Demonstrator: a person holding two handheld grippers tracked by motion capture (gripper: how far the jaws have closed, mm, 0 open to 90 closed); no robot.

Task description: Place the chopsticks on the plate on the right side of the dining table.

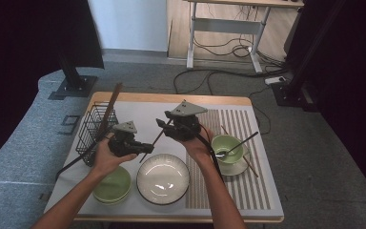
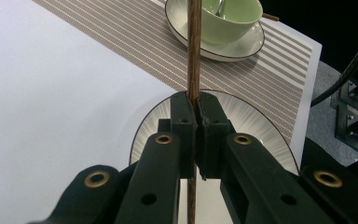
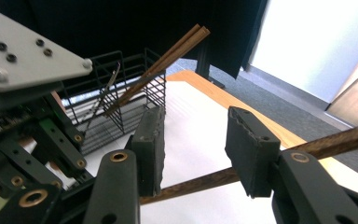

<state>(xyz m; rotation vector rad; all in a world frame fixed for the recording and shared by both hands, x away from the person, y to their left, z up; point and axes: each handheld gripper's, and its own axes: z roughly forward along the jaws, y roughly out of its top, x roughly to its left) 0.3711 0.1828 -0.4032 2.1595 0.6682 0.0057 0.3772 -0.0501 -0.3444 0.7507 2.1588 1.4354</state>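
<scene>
Left tool (image 1: 134,147), held above the desk (image 1: 171,98), is clenched on a single brown chopstick (image 2: 194,51), which runs out from its shut jaws toward the right tool (image 1: 167,125). Seen from the right gripper view, the chopstick (image 3: 200,180) crosses the gap between the right tool's two pads (image 3: 151,142), which stand apart and do not press on it; the hand-over looks half done, one grip firm and the other loose.

At far left, a black wire basket (image 1: 94,128) already holds a pair of chopsticks (image 3: 168,58) leaning out of its top, plus a thin metal utensil whose kind is hard to tell. Judging by that, the carried stick probably still has to reach the basket.

Below the hands sit a green plate (image 1: 116,188) and a ribbed white plate (image 1: 163,178). Farther right, on a striped mat (image 1: 248,143), a green cup (image 1: 226,145) on its saucer holds a spoon (image 1: 238,144), with another chopstick (image 1: 251,168) lying beside it, still to be collected. Nothing blocks the path to the basket, though the leaning pair narrows its opening.
</scene>
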